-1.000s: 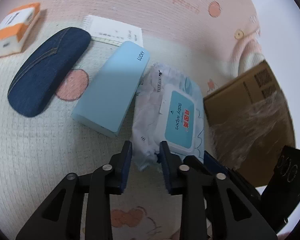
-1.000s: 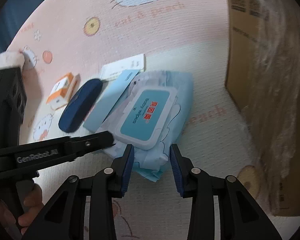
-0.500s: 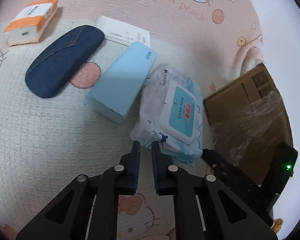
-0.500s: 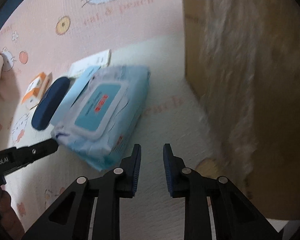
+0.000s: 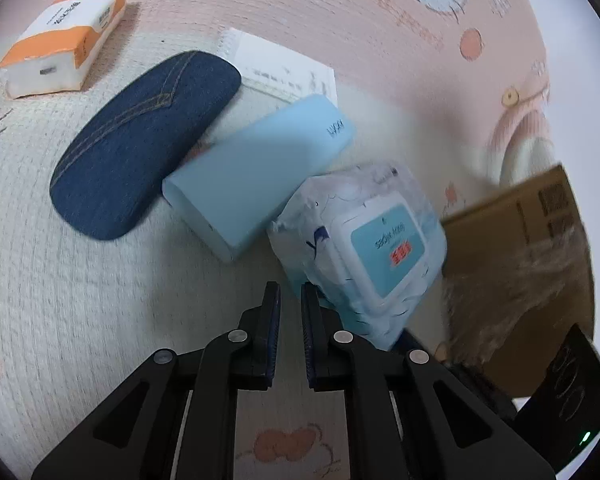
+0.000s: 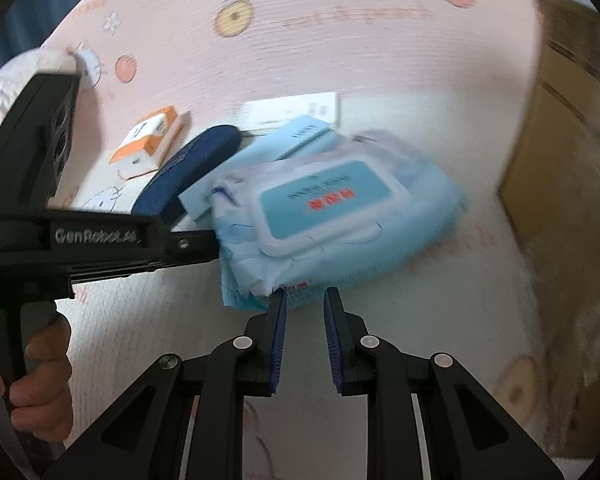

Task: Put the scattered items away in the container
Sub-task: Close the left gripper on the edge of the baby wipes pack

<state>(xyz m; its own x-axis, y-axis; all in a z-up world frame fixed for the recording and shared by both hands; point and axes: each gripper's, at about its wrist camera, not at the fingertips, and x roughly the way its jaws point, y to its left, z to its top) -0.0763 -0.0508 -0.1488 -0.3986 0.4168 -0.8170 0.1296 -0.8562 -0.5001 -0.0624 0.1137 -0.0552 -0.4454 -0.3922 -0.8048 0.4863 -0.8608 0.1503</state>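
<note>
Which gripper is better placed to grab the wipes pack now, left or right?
Right, probably. The right gripper points at the near edge of the wipes pack, jaws slightly apart. The left gripper sits off its corner, jaws nearly shut. The cardboard box is on the right.

- Lighting: soft, even, moderately bright indoor light in both views; no hard glare.
- Shadows: faint, short; one beside the tissue pack [image 5: 62, 42], one under the denim case [image 5: 140, 142].
- Overexposure: white blown-out patch at the upper right rim of the left view.
- Blur: motion smear on the cardboard box [image 6: 572, 184] and wipes pack [image 6: 332, 216] in the right view; box [image 5: 528, 256] and mat print also smeared on the right of the left view.
- Sharpness: fingers of each hand-held gripper [image 5: 290, 340] [image 6: 305, 344] crisp.
- Distortion: strong fisheye bending; black circular vignette at all corners.
</note>
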